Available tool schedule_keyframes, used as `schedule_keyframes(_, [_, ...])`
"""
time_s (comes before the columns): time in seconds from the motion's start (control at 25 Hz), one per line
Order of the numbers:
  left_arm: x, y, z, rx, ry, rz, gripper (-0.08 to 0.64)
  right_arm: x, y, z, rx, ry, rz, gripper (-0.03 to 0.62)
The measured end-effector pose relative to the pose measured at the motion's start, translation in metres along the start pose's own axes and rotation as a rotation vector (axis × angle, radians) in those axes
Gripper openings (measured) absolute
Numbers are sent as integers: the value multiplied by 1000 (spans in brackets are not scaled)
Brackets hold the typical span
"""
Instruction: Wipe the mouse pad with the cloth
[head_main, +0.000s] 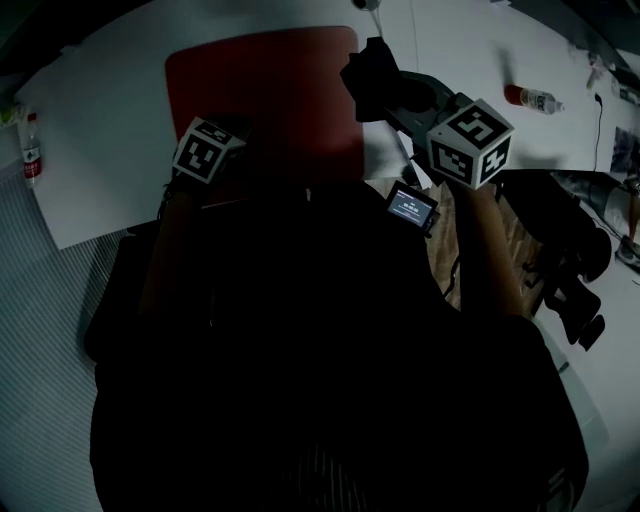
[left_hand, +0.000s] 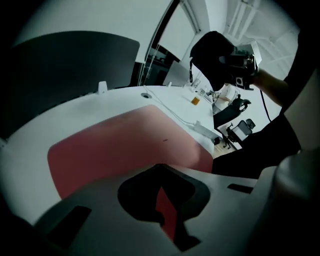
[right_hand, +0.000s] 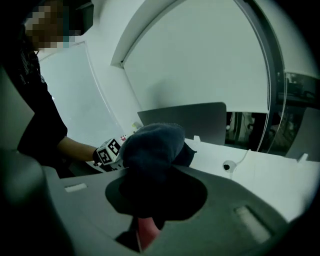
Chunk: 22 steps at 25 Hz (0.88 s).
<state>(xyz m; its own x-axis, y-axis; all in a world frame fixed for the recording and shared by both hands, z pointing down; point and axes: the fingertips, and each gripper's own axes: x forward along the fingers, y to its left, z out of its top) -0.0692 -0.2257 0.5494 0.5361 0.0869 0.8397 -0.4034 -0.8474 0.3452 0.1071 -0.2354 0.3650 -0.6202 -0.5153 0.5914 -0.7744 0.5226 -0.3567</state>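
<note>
The red mouse pad (head_main: 265, 100) lies flat on the white table (head_main: 110, 140); it also fills the left gripper view (left_hand: 125, 145). My left gripper (head_main: 238, 128) rests low at the pad's near left part, its jaws (left_hand: 162, 200) shut with only a thin red sliver between them. A dark blue cloth (head_main: 372, 75) hangs bunched over the pad's right edge, with my right gripper (head_main: 400, 95) shut on it. In the right gripper view the cloth (right_hand: 150, 145) bulges out of the jaws and hides the fingertips. The left gripper view shows the cloth (left_hand: 215, 55) raised above the table.
A small bottle (head_main: 532, 98) lies on the table at the right, another bottle (head_main: 30, 150) stands at the left edge. A white cable (head_main: 415, 40) runs past the pad. Dark bags (head_main: 560, 250) sit to my right. A dark panel (right_hand: 185, 120) stands behind the table.
</note>
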Motion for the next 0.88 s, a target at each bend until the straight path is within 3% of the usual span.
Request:
schedule_keyframes(0.12, [8, 9, -15, -63, 19, 17, 8, 21, -3, -20, -17, 67, 27, 69])
schedule_keyframes(0.32, [14, 17, -27, -101, 51, 47, 8, 42, -6, -42, -42, 134, 50, 69])
schedule_keyframes(0.52, [29, 15, -51, -94, 157, 70, 8, 59, -10, -71, -91, 202, 63, 69])
schedule_keyframes(0.76, [46, 14, -64, -98, 197, 93, 8, 73, -9, -102, -116, 267, 96, 69])
schedule_keyframes(0.88, [62, 9, -82, -39, 273, 104, 8, 78, -9, -112, -127, 286, 110, 69])
